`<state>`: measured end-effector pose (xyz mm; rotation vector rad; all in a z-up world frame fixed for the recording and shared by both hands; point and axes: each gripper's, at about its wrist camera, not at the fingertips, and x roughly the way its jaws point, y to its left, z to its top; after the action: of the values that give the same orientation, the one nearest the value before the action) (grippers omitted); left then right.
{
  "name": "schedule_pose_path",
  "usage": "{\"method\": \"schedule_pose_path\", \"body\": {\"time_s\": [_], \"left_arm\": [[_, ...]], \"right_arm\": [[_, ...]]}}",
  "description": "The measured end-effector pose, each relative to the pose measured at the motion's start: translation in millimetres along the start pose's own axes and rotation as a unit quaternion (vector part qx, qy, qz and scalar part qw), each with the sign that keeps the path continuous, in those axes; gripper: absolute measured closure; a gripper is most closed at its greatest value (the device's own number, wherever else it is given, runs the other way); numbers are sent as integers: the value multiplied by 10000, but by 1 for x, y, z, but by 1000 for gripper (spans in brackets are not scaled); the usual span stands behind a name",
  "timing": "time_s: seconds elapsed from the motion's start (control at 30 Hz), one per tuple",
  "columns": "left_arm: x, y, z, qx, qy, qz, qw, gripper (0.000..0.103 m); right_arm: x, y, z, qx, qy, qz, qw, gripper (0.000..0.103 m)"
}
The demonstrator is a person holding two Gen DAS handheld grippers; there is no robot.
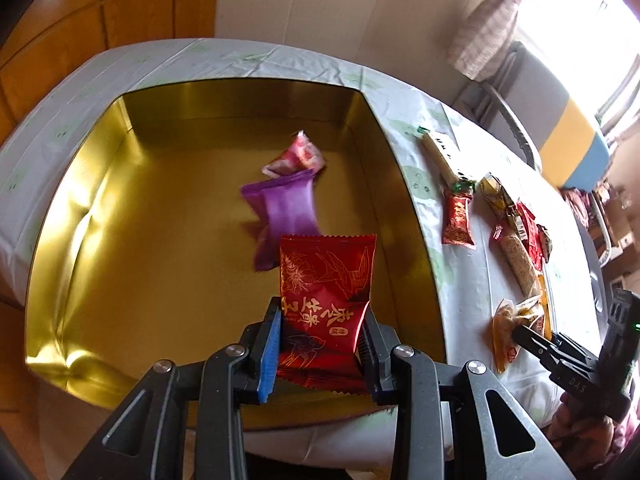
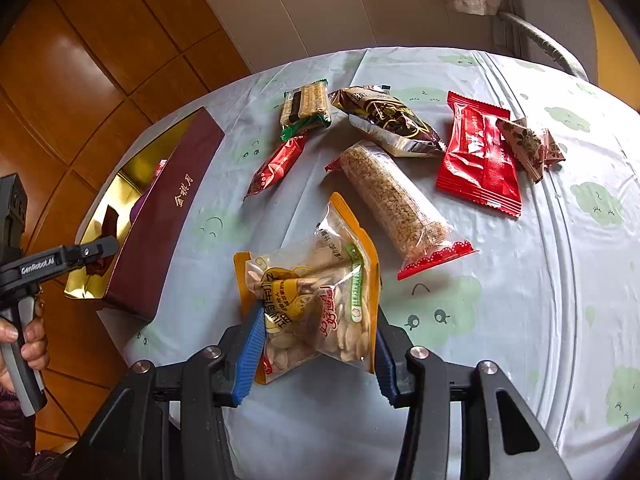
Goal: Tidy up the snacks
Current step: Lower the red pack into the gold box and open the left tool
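My left gripper (image 1: 322,312) is shut on a red snack packet (image 1: 326,276) with gold print, held over the open gold-lined box (image 1: 248,84). A purple packet (image 1: 286,204) and a pink one (image 1: 298,156) lie on the box floor. In the right wrist view my right gripper (image 2: 318,316) is shut on a clear, orange-edged bag of nuts (image 2: 316,272) on the tablecloth, its blue pads pressing both sides. The box's maroon side (image 2: 168,216) stands at the left, with the left gripper (image 2: 96,252) over it.
Loose snacks lie on the pale tablecloth beyond the nut bag: a long cereal bar (image 2: 394,204), a flat red packet (image 2: 480,156), a brown packet (image 2: 388,120), a wafer pack (image 2: 306,106), a small red packet (image 2: 278,164). Wooden floor lies past the table's left edge.
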<state>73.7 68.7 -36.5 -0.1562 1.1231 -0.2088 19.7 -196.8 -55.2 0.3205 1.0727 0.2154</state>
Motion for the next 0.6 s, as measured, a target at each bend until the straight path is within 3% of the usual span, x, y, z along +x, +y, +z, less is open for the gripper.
{"method": "schedule_pose_path", "body": {"time_s": [0.6], "left_arm": [[30,-18,11,301,-19,199,9993,68]], "right_arm": [[3,2,1,-15,28,-131,9999,54]]}}
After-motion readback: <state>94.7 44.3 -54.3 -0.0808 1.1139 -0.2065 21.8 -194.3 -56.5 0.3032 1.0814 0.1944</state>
